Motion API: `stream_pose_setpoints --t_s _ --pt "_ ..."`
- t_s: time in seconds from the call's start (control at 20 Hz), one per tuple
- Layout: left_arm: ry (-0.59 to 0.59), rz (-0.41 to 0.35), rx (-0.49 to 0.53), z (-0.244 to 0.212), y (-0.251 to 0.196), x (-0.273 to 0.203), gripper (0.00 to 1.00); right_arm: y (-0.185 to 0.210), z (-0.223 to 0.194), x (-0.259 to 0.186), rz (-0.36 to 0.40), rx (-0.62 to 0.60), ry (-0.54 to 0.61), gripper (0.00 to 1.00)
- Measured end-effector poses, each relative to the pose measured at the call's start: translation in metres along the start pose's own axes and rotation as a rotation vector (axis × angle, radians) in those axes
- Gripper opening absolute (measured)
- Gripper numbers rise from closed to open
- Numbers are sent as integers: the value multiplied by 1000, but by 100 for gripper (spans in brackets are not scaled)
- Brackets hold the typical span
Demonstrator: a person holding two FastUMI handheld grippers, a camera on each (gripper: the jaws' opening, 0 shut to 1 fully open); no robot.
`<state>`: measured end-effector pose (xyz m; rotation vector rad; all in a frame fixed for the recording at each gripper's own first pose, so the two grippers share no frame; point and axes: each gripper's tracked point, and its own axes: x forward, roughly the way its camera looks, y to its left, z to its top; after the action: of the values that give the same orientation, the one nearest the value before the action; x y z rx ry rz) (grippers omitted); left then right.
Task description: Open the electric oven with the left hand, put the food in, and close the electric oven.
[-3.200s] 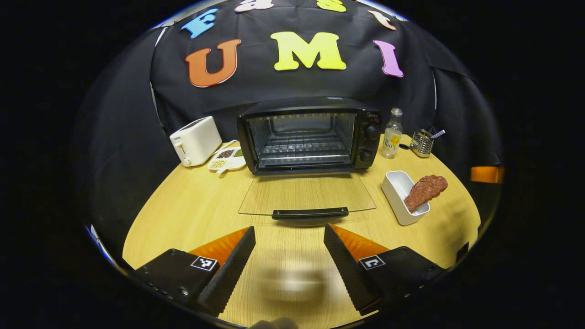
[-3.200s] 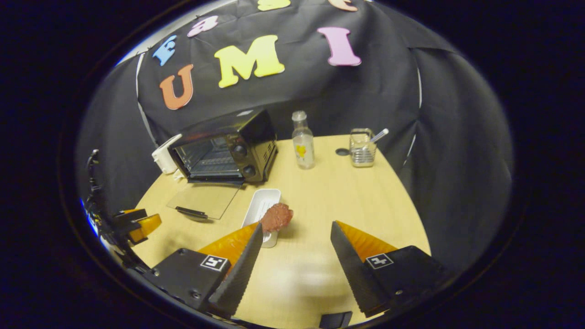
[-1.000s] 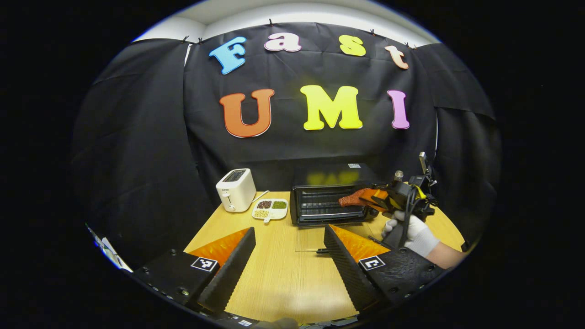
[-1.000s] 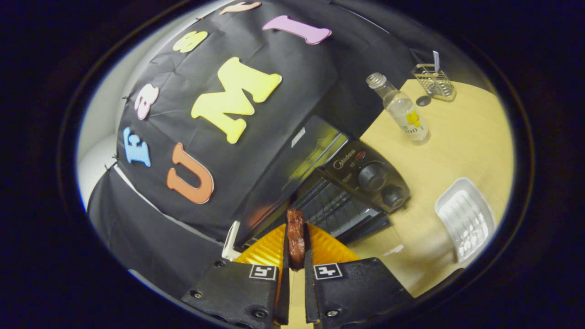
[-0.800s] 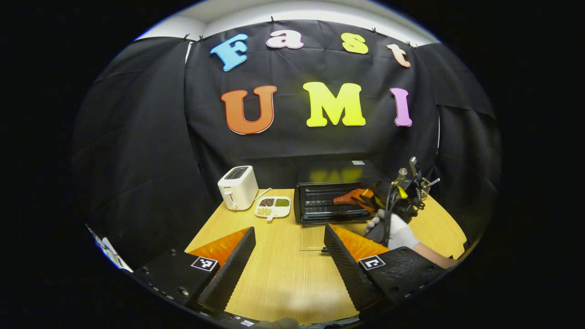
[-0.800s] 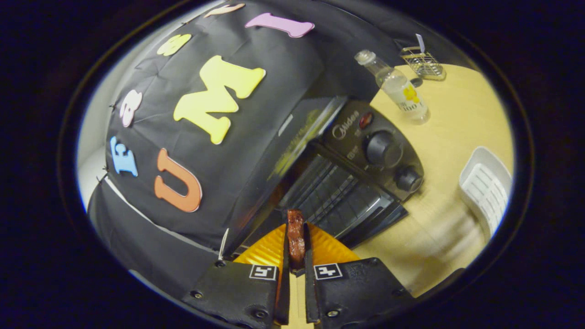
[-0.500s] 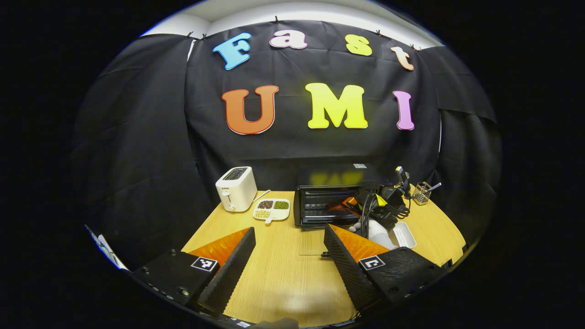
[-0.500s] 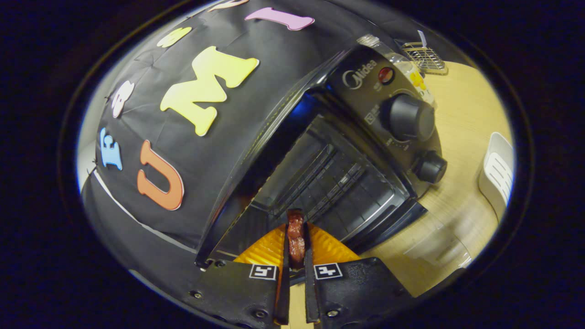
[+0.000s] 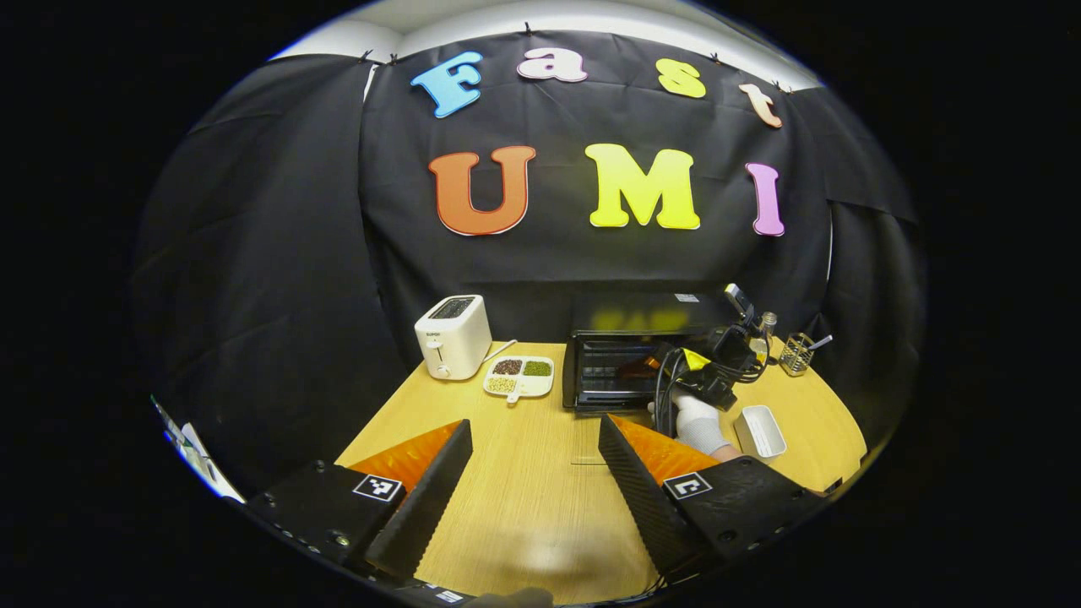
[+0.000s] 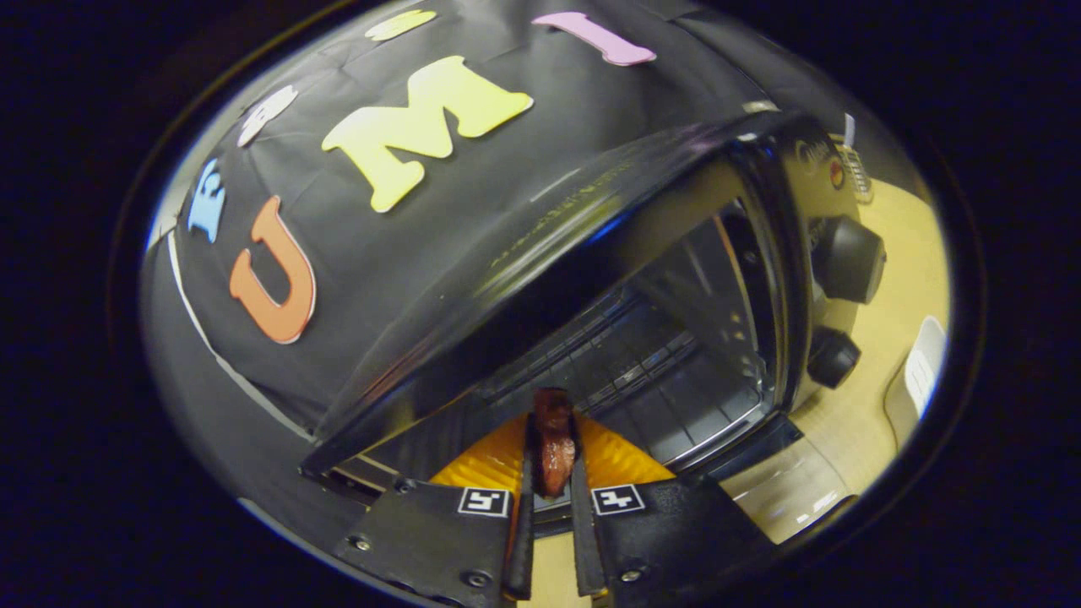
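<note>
1. Right gripper (image 10: 551, 460): jaws nearly closed, both fingers pressing on a piece of reddish-brown food (image 10: 553, 439), which sticks out past the tips.
2. Right gripper view: food sits at the mouth of the electric oven (image 10: 642, 279), over the wire rack (image 10: 625, 363). Cannot tell whether it touches the rack.
3. Oven door (image 9: 593, 437) lies folded down flat over the desk (image 9: 524, 498), seen in the left gripper view as a glass pane in front of the cavity.
4. Left gripper (image 9: 535, 473): jaws wide apart, nothing between them; held low over the near desk, well apart from the oven.
5. Left gripper view: a gloved hand (image 9: 697, 422) holds the right gripper up to the oven front.
6. White tray (image 9: 760, 431) just to the right of that hand.
7. White toaster (image 9: 453, 336) and a divided dish (image 9: 518, 377) to the left of the oven.
8. A bottle (image 9: 767, 324) and a wire holder (image 9: 796, 355) to its right.
</note>
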<state>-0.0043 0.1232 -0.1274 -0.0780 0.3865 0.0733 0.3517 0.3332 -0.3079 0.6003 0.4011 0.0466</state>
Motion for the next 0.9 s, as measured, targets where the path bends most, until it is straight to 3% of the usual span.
stream_pose_setpoints --t_s 0.3,0.35,0.45,0.7,0.9 --pt "6 -6 -13 -3 1 3 97 -14 14 -1 -68 -242 -52 50" --pt "8 -5 -19 -3 1 4 97 -17 16 -1 -71 -264 -55 63" --pt "6 -6 -27 -4 0 4 97 -18 19 -5 -66 -291 -64 77" --pt "-4 -13 -12 -2 -5 7 96 -14 22 -38 -14 -356 -53 78" --pt "-30 -32 5 4 -13 8 96 -20 29 -96 23 -436 -11 79"
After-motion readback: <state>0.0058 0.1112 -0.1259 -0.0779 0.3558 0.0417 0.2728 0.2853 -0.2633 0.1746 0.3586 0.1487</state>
